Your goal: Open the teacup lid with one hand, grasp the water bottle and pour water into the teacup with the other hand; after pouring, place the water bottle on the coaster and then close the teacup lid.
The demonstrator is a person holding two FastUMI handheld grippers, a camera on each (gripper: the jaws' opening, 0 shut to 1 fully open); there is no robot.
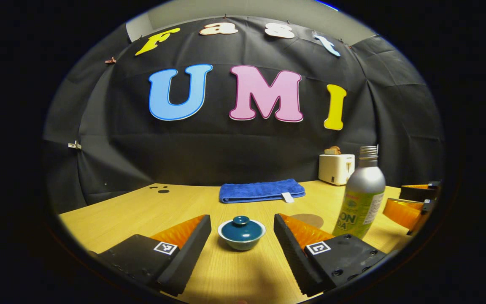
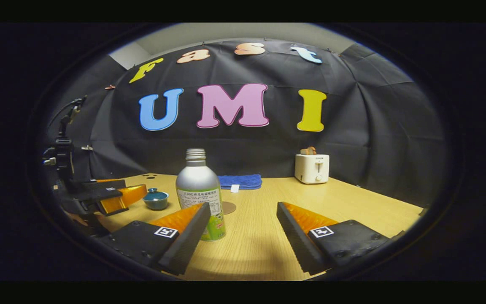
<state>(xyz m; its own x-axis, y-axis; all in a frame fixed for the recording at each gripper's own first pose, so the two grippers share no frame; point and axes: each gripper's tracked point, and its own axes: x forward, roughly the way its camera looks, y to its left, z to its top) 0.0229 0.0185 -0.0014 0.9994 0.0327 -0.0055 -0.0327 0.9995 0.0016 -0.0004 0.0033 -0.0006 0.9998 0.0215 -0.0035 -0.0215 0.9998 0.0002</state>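
A dark teal teacup (image 1: 241, 233) with its knobbed lid (image 1: 241, 221) on stands on the wooden table, centred just beyond my open left gripper (image 1: 241, 230). The silver water bottle (image 1: 360, 196) with a green label stands upright to its right, uncapped. A round brown coaster (image 1: 309, 220) lies flat between them, farther back. In the right gripper view, the water bottle (image 2: 201, 195) stands just ahead of the left finger of my open right gripper (image 2: 243, 217), outside the gap. The coaster (image 2: 228, 207) peeks out behind it, and the teacup (image 2: 155, 199) sits at left by the left gripper (image 2: 116, 198).
A folded blue towel (image 1: 261, 190) lies at the back of the table (image 1: 209, 270). A white toaster (image 1: 336, 168) with bread in it stands at the back right. The right gripper (image 1: 411, 207) shows at the right edge. Small dark holes (image 1: 160, 189) mark the far left tabletop.
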